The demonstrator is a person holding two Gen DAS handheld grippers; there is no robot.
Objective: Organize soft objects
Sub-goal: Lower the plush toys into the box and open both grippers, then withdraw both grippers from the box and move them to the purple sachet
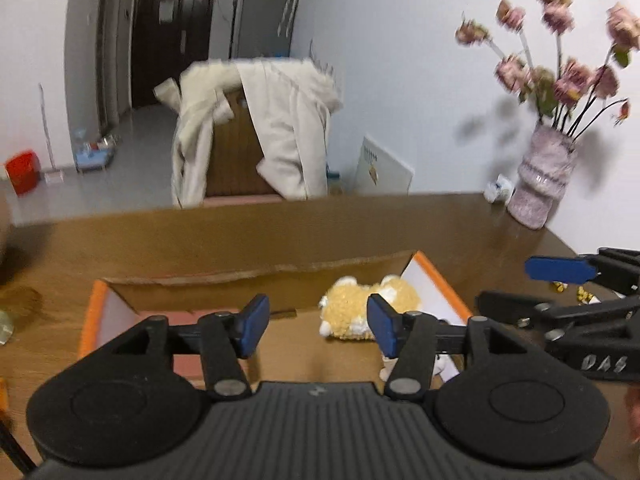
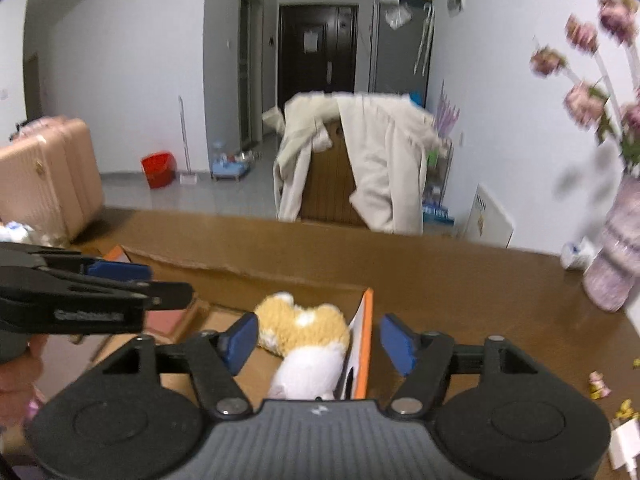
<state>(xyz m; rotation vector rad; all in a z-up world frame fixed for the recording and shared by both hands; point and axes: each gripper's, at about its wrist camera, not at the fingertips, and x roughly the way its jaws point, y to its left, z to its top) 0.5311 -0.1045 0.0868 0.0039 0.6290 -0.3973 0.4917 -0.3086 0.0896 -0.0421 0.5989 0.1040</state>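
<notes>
Both jaws stand apart and hold nothing. Right gripper [image 2: 316, 344] hangs directly over the plush dog [image 2: 304, 332], which seems to lie lengthwise toward it inside the orange-edged cardboard box [image 2: 365, 344]; left gripper [image 1: 318, 326] sits just left, so the right is nearer.

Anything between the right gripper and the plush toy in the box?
Nothing visible. The right gripper is open, above the plush toy, which lies in the open cardboard box against its orange-edged wall. That wall sits between the fingers, beside the toy, not over it.
</notes>
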